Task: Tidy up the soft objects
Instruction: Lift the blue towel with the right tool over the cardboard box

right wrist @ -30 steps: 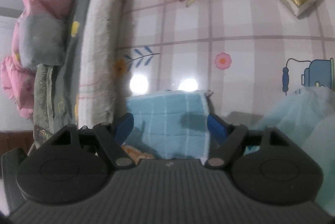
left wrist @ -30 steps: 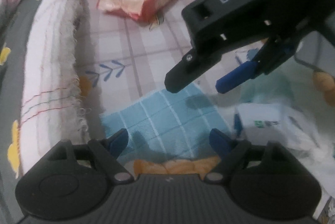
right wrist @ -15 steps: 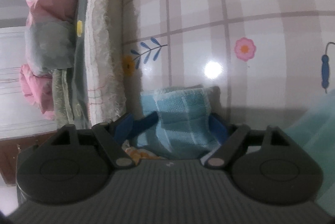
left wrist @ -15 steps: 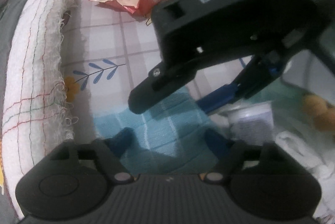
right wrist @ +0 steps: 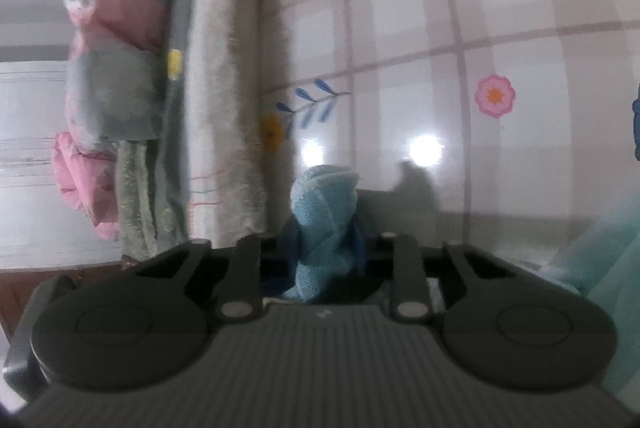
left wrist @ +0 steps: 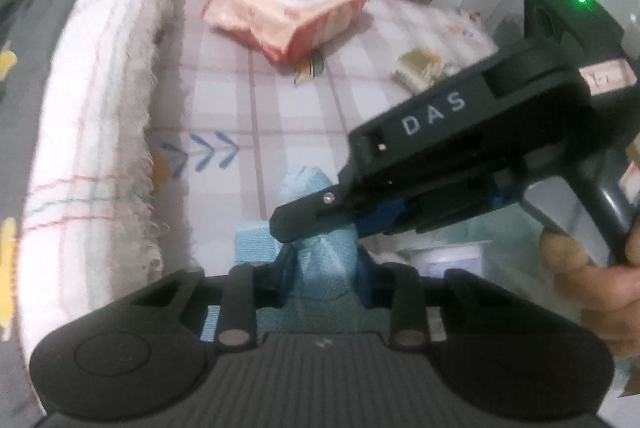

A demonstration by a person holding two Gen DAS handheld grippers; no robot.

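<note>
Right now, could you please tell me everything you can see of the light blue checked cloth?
The light blue checked cloth looks like soft woven towelling with paler grid lines. It is bunched into an upright ridge above the checked floral table cover. The left gripper and the right gripper have both just closed and now pinch it between their blue fingers; they touch it.

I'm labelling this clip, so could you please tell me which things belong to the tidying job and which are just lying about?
In the job:
- blue cloth, pinched by left claw and right claw

Lying about:
- pink tissue pack
- gold packet
- white fringed towel
</note>
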